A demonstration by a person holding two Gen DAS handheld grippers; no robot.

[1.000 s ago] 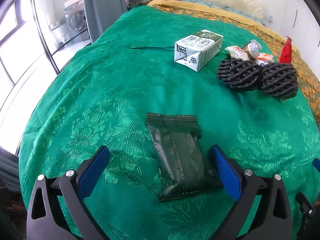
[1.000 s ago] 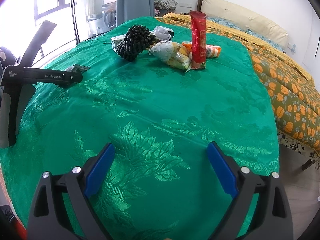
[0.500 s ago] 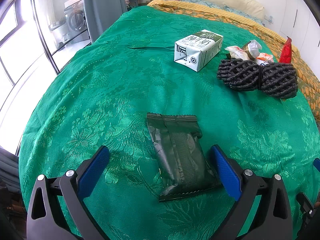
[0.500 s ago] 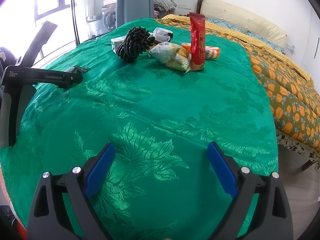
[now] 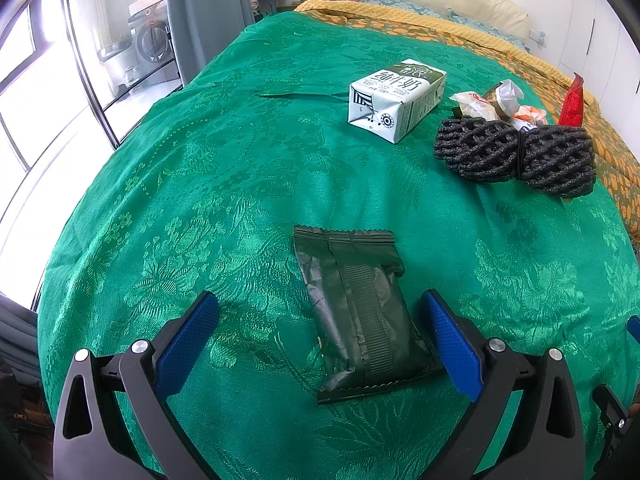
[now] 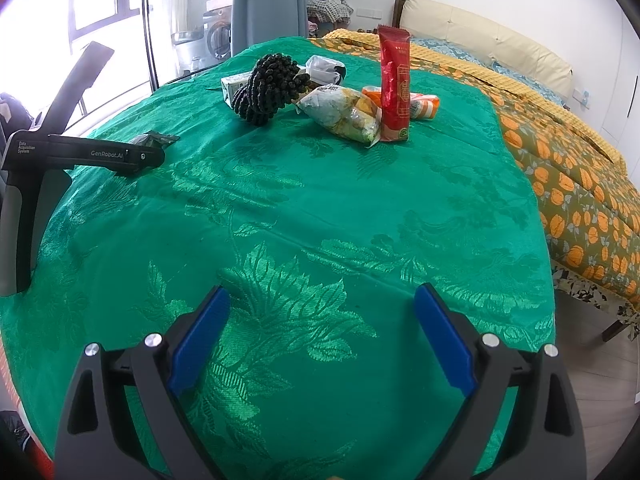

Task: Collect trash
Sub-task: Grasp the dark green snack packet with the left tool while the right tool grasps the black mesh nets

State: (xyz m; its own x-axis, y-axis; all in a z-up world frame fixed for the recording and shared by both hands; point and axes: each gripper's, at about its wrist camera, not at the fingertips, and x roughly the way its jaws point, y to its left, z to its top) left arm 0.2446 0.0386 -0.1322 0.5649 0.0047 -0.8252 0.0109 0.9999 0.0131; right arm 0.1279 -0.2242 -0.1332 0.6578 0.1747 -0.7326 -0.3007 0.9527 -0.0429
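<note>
Hovering low over the green patterned tablecloth (image 5: pixel 224 184), your left gripper (image 5: pixel 318 312) has its blue fingers spread wide around the near end of the dark green crinkled snack wrapper (image 5: pixel 356 312), not touching it. Your right gripper (image 6: pixel 322 312) is spread over bare cloth, well short of the white milk carton (image 5: pixel 396 100), black foam net (image 5: pixel 516 152) and tall red packet (image 6: pixel 394 84)

A: Left gripper (image 5: pixel 318 324) spec?
B: Black frame w/ triangular cutouts, blue textured pads (image 5: pixel 454 346), silver screws. Body printed "GenRobot.AI", grey handle.
A: Right gripper (image 6: pixel 320 334)?
B: Same: black frame, blue pads (image 6: pixel 198 344), silver screws.
</note>
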